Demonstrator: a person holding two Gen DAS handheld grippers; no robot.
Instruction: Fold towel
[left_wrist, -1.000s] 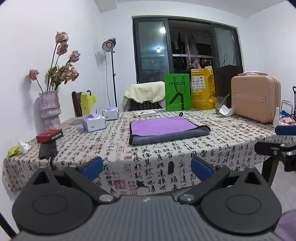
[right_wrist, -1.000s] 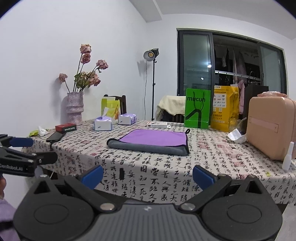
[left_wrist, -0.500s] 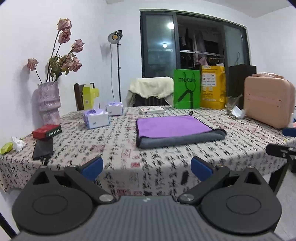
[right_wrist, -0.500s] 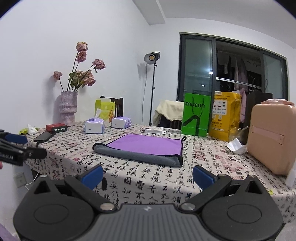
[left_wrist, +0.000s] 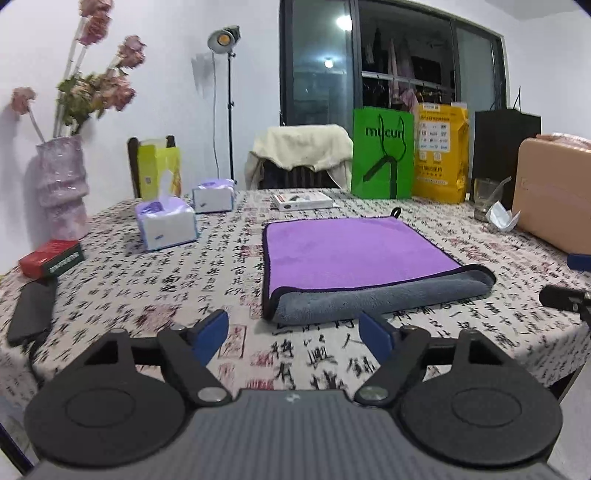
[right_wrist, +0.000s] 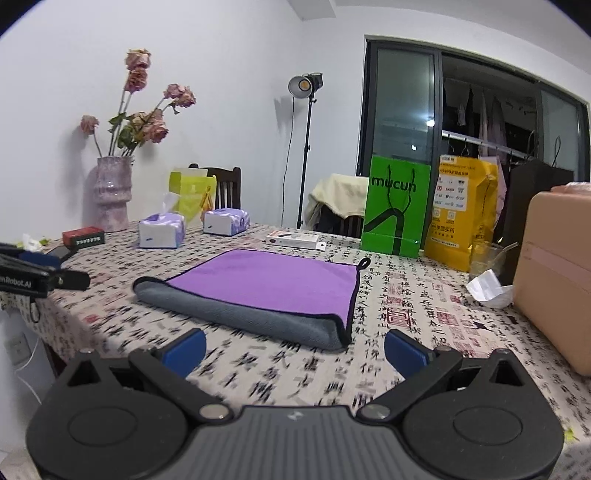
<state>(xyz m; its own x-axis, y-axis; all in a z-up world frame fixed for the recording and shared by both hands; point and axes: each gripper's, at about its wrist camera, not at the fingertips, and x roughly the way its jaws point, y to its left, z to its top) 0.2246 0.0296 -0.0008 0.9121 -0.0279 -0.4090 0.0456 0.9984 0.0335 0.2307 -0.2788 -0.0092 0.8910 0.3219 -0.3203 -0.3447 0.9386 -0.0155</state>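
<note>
Both grippers level above the table's near edge, jaws spread wide, holding nothing.

The left gripper (left_wrist: 293, 334) and right gripper (right_wrist: 293, 350) face the towel (left_wrist: 354, 258), which lies folded just ahead of their fingertips. Tissue boxes (left_wrist: 165, 224) sit ahead to the left, a pink case (right_wrist: 554, 273) to the right; nothing lies between grippers and towel.

You have one towel (left_wrist: 354, 254), two tissue boxes (left_wrist: 165, 225), three bags (left_wrist: 382, 153), one vase (left_wrist: 61, 186), one glass (left_wrist: 485, 199), one case (left_wrist: 554, 192) ahead of your two grippers (left_wrist: 293, 334).
</note>
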